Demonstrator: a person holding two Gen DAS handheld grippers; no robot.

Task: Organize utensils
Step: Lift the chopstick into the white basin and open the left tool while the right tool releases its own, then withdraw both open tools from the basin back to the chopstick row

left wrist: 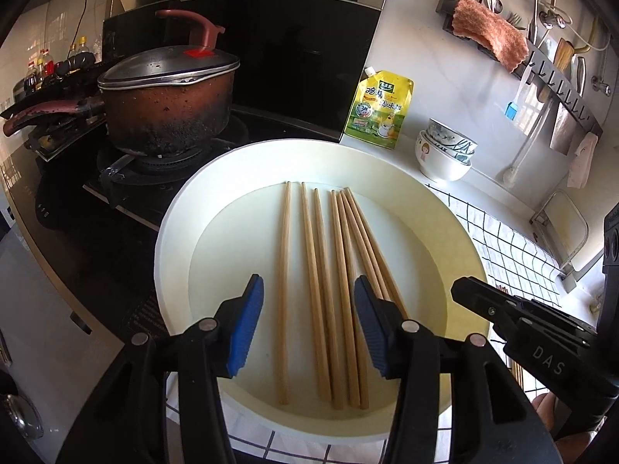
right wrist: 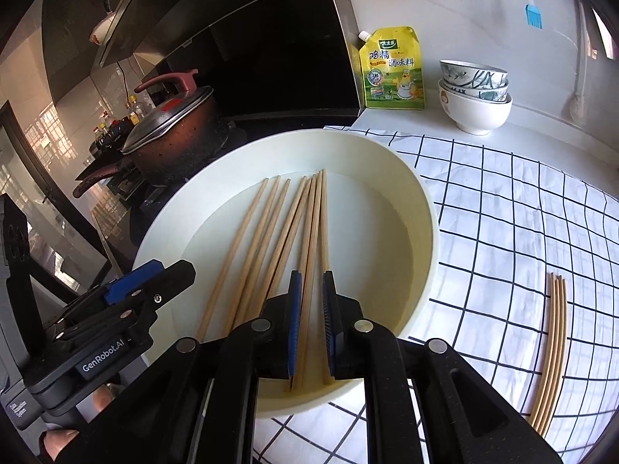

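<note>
Chopsticks (left wrist: 321,294) lie loose in the white basin (left wrist: 174,232) on the bench | light, stiff, slick, roll easily | my left hand-held gripper (left wrist: 309,328) spread, empty; right hand-held gripper (right wrist: 311,328) nearly clenched, grasping nothing | pinch mid-length.

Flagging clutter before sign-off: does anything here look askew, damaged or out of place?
Yes. The chopsticks in the white basin lie fanned, some overlapping, while a separate bundle lies outside it on the checked cloth. The pot looks scorched.
</note>
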